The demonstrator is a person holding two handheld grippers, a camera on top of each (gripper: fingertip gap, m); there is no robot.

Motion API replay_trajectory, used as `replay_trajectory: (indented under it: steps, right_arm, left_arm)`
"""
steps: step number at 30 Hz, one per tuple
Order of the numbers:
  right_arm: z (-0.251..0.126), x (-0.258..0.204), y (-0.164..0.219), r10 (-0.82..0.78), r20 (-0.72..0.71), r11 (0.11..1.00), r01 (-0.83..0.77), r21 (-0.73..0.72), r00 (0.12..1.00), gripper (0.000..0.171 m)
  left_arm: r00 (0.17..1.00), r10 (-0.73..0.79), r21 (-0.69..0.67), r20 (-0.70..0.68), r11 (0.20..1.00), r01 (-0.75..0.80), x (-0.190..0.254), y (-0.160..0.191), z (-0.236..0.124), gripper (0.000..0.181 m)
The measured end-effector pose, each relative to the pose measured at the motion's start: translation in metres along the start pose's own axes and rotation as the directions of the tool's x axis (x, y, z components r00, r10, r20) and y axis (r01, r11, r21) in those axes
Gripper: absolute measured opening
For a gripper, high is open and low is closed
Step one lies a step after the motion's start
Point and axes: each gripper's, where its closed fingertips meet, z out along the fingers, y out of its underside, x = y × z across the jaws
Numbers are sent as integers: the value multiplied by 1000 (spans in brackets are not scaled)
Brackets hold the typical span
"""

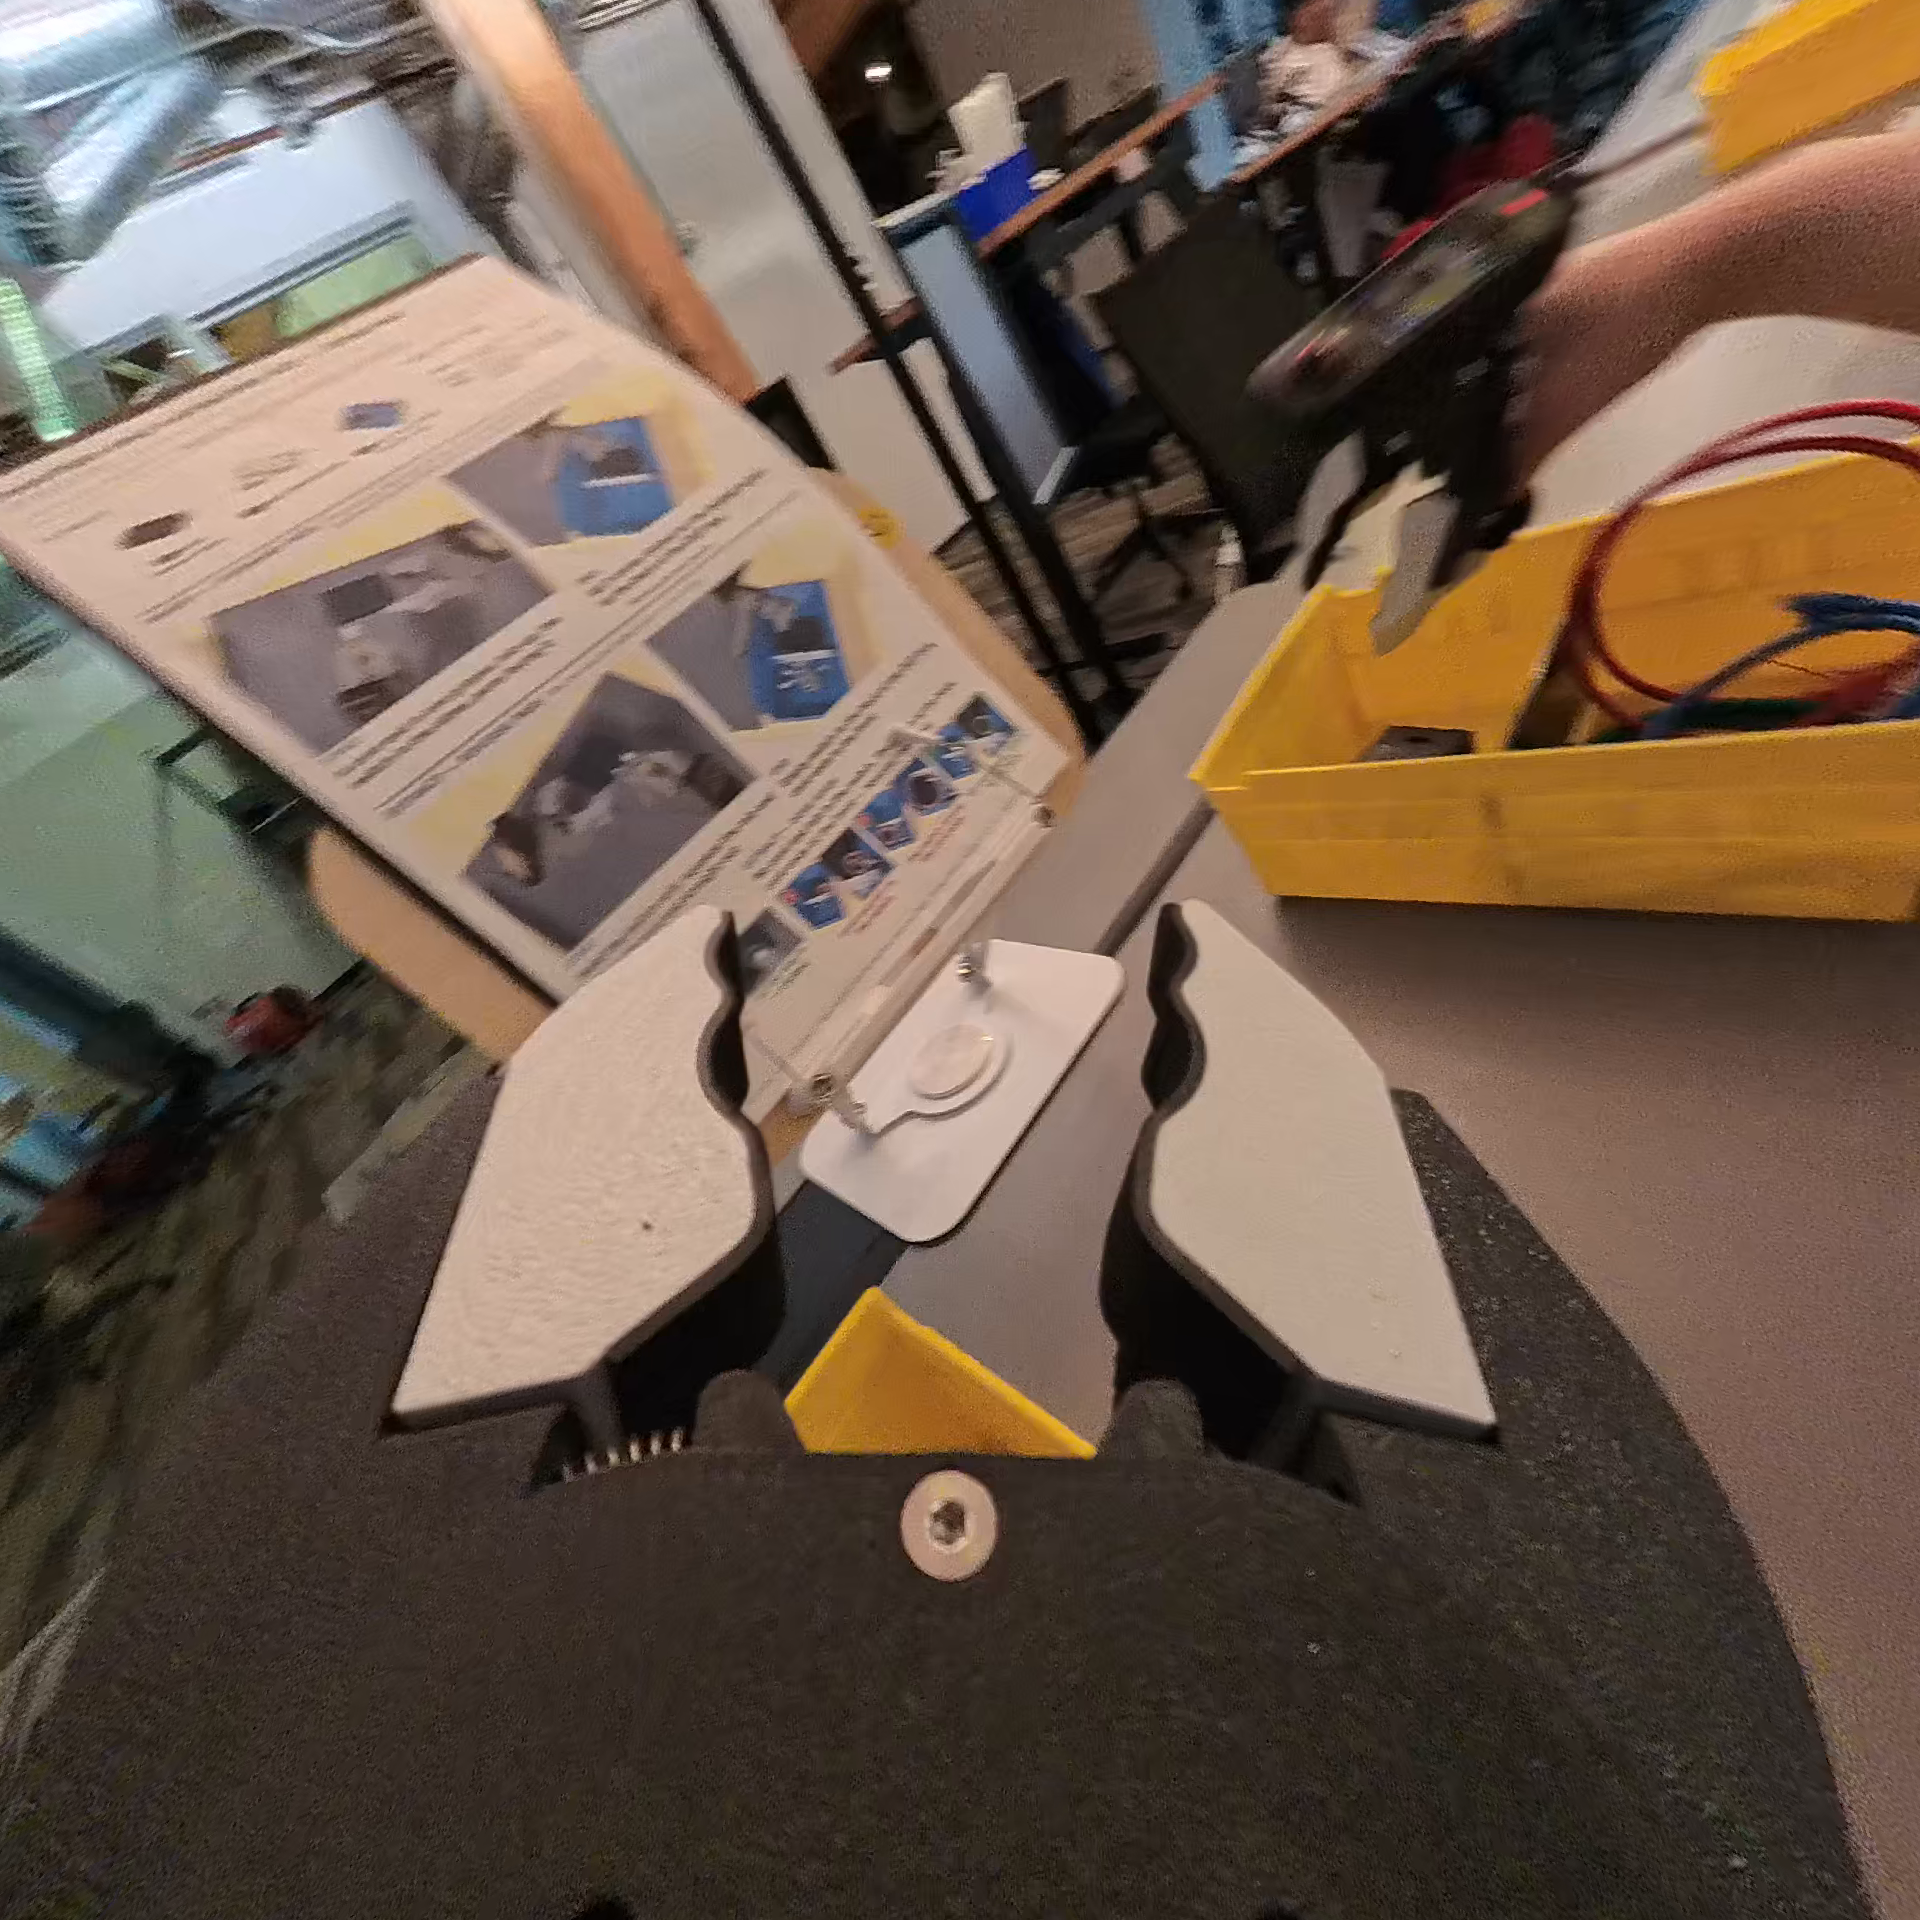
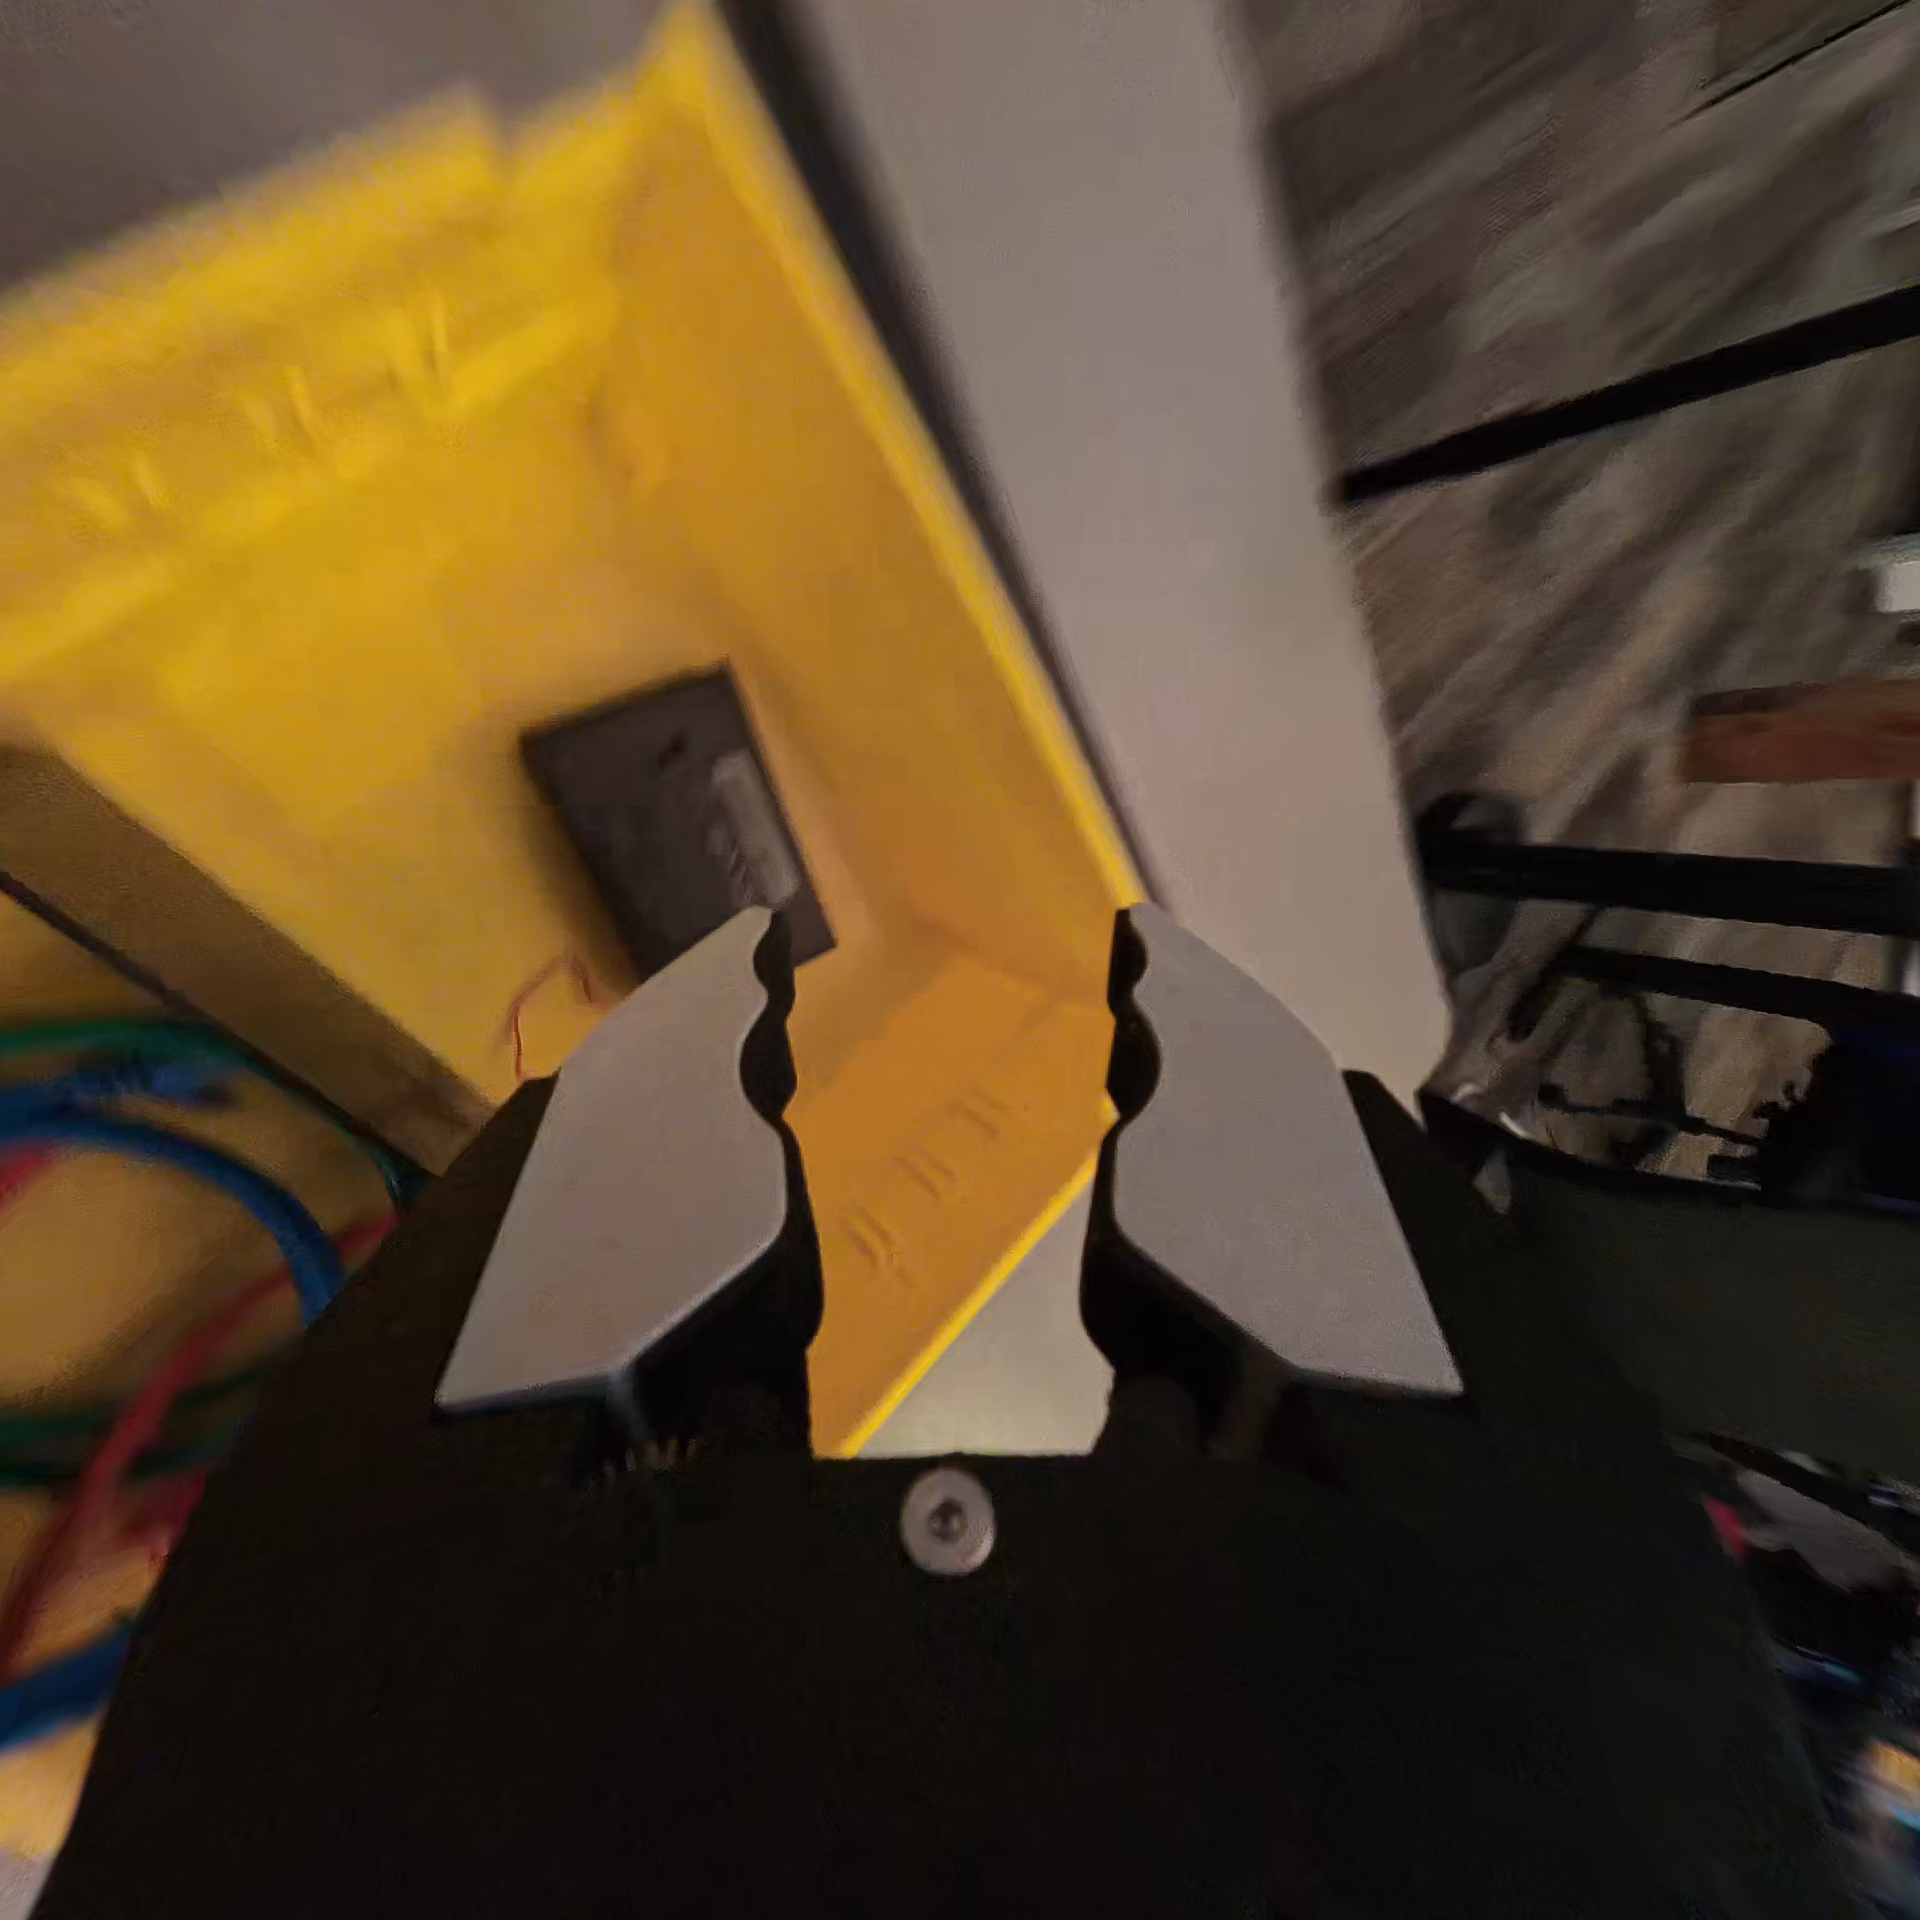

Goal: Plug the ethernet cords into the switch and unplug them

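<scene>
The right gripper [image 2: 945,997] hangs over the yellow bin [image 2: 343,499] with its jaws apart and nothing between them. Just past its fingertips, on the bin floor, lies a small dark box [image 2: 665,821] with a lighter strip on its top; this is probably the switch, but the picture is blurred and its ports cannot be made out. The ethernet cords [image 2: 260,1216], blue, red and green, lie in loose loops in the next part of the bin, behind a brownish divider [image 2: 218,956]. None of them appears to reach the box, so no cord seems plugged in yet.

The left gripper [image 1: 945,987] is also open and holds nothing. It points over the grey table [image 1: 1558,1195] toward a leaning instruction board [image 1: 499,613] and its white foot plate [image 1: 966,1091]. A yellow corner [image 1: 904,1392] shows low between its fingers. From this view the right gripper [image 1: 1403,582] is seen above the bin's end wall.

The cords look light and floppy, so a loop will bend and slide if it is pinched in the middle. The better place to hold is probably the stiff plug end, or the cable just behind it, so the plug can be aimed. The plug ends are not clear in these pictures. The box looks small and light; it may slide on the smooth plastic when a plug is pushed, so the other gripper likely must steady its body.
</scene>
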Motion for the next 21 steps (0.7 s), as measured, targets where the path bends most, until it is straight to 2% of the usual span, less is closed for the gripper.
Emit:
replay_trajectory:
  steps: [2, 3, 6, 8, 10, 11, 15, 18, 21]
  right_arm:
    - [-46, 20, -31, 158, -143, 963, -120, 242, 977, 62]
    - [-75, 28, -46, 252, -204, 911, -161, 380, 946, 62]
    - [-156, 19, -84, 458, -205, 666, -181, 723, 865, 70]
    - [-196, 6, -98, 532, -196, 523, -138, 841, 824, 71]
    - [-220, -8, -109, 555, -208, 461, -90, 883, 805, 71]
    - [-228, -13, -116, 552, -225, 457, -65, 887, 803, 71]
    - [-237, -29, -135, 516, -346, 545, 12, 839, 783, 70]
    - [-238, -44, -153, 492, -402, 545, 87, 834, 772, 56]
    - [-229, -57, -168, 440, -507, 597, 180, 782, 741, 39]
  left_arm:
    - [992, -43, -16, 120, 999, 45, -21, 4, -1, 73]
    - [984, -44, -37, 172, 998, 52, -28, 8, -1, 69]
    - [944, 37, -150, 329, 989, 14, -49, 25, -2, 67]
    - [918, 84, -224, 388, 975, 5, -56, 36, -3, 67]
    - [908, 85, -250, 409, 968, 21, -56, 42, -1, 68]
    - [903, 85, -253, 422, 967, 27, -57, 43, 0, 69]
    - [891, 116, -281, 440, 960, 13, -57, 47, 3, 75]
    - [902, 108, -276, 419, 961, 13, -54, 49, 5, 70]
    - [908, 107, -285, 405, 958, 14, -53, 52, 5, 59]
